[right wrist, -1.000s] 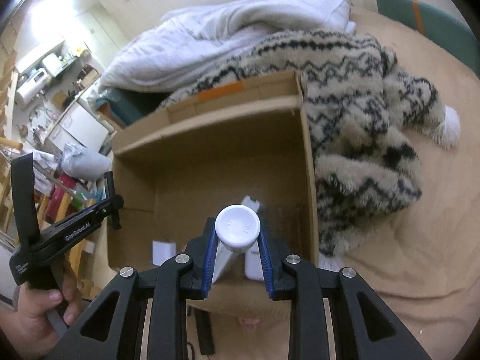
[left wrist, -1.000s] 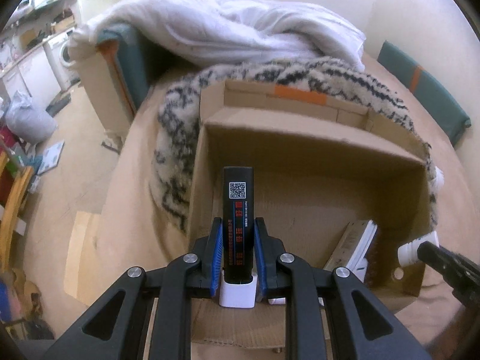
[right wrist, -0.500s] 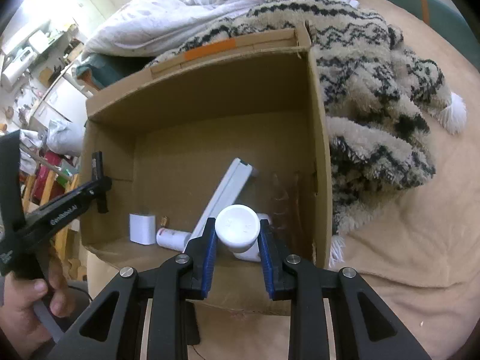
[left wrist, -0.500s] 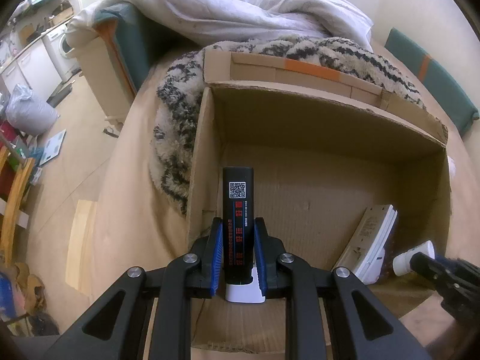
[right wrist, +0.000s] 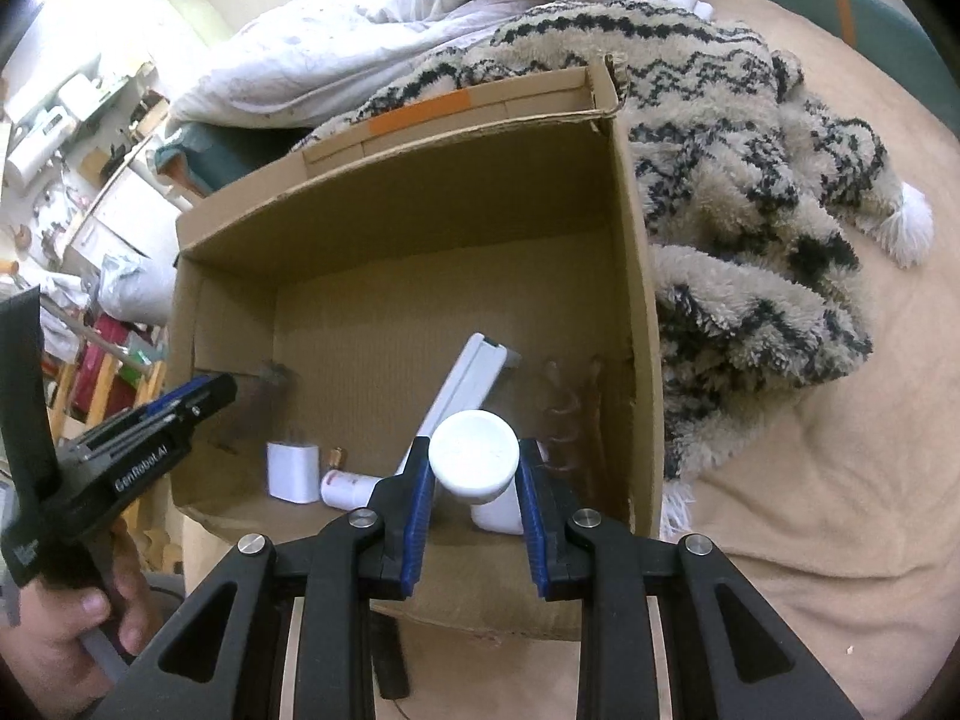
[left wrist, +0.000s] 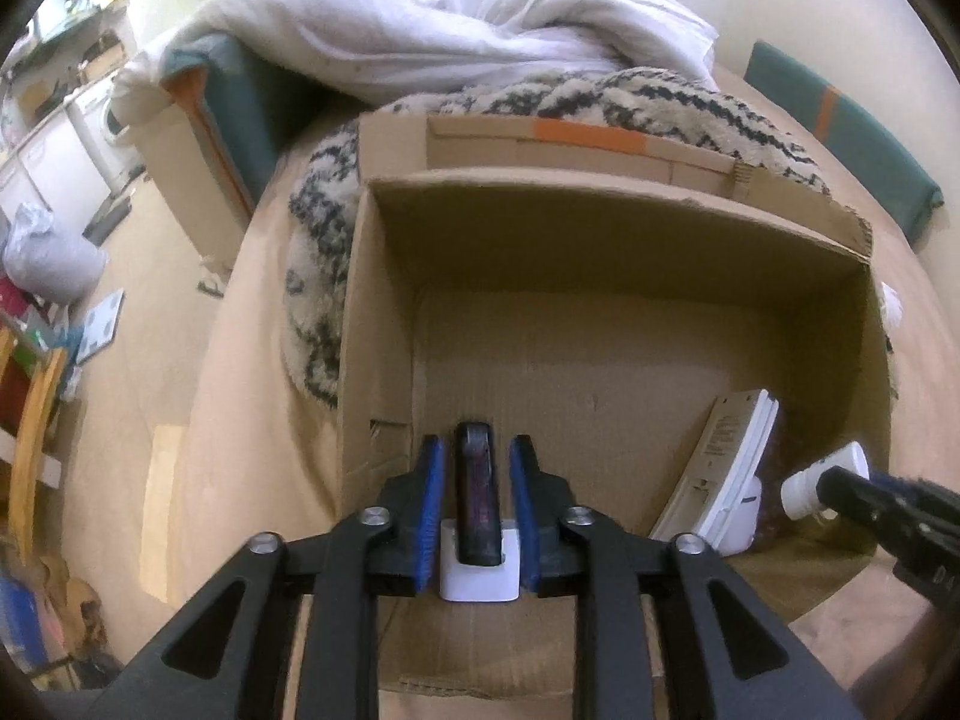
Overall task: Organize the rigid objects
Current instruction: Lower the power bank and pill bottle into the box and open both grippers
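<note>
Left tongs [left wrist: 474, 507] just parted, blue pads clear of black stick [left wrist: 477, 498] lying between them, long axis along the fingers, over white charger block [left wrist: 479, 564] in near-left corner of cardboard box [left wrist: 600, 204]. Right tongs [right wrist: 474, 483] also just easing apart, white bottle [right wrist: 477, 459] between the pads, cap toward camera, low by right wall; contact uncertain. Right view alone shows small tube [right wrist: 348, 489] and leaning white remote [right wrist: 465, 387]; left view alone shows the stick's gaps.
</note>
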Available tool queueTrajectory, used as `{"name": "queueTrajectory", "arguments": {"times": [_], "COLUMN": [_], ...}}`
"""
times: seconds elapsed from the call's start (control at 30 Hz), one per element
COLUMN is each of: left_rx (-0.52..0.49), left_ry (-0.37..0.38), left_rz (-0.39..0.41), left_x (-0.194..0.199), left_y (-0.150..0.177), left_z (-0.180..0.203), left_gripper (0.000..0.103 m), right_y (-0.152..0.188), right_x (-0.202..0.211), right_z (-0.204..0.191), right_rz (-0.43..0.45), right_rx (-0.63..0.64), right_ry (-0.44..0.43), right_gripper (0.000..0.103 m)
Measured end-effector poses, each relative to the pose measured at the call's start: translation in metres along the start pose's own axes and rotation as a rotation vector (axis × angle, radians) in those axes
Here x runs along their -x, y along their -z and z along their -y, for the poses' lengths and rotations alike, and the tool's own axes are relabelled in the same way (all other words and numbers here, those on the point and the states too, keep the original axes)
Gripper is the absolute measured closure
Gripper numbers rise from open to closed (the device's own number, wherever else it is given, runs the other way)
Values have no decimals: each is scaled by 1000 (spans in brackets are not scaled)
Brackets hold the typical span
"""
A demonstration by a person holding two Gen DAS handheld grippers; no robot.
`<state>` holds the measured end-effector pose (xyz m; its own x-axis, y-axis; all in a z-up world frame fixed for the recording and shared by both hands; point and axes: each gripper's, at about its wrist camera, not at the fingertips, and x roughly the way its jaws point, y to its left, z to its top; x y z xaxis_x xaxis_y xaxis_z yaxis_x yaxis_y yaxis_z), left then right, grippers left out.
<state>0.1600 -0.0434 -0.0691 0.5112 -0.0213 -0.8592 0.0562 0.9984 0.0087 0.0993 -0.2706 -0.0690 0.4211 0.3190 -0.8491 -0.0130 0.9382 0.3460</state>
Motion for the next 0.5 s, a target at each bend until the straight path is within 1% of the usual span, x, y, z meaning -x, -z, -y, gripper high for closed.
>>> {"name": "queueTrajectory", "arguments": {"times": [0.03, 0.07, 0.1, 0.13, 0.2, 0.27, 0.5], "left_rx": [-5, -3, 3, 9, 16, 15, 21], "left_ry": [-9, -13, -3, 13, 16, 22, 6], "left_rz": [15, 33, 49, 58, 68, 76, 76], "left_x": [3, 7, 10, 13, 17, 19, 22], "left_y": [0, -1, -2, -3, -5, -5, -6], "left_z": [1, 1, 0, 0, 0, 1, 0], "left_gripper": [65, 47, 41, 40, 38, 38, 38], "right_y": [-1, -1, -2, -3, -4, -5, -5], "right_x": [2, 5, 10, 14, 19, 20, 17], "right_z": [1, 1, 1, 1, -1, -2, -2], "right_rz": [9, 27, 50, 70, 91, 100, 84], "right_rx": [-8, -15, -22, -24, -17, -18, -22], "right_ry": [-5, -16, -33, -48, -58, -61, -49], "right_gripper": [60, 37, 29, 27, 25, 16, 15]}}
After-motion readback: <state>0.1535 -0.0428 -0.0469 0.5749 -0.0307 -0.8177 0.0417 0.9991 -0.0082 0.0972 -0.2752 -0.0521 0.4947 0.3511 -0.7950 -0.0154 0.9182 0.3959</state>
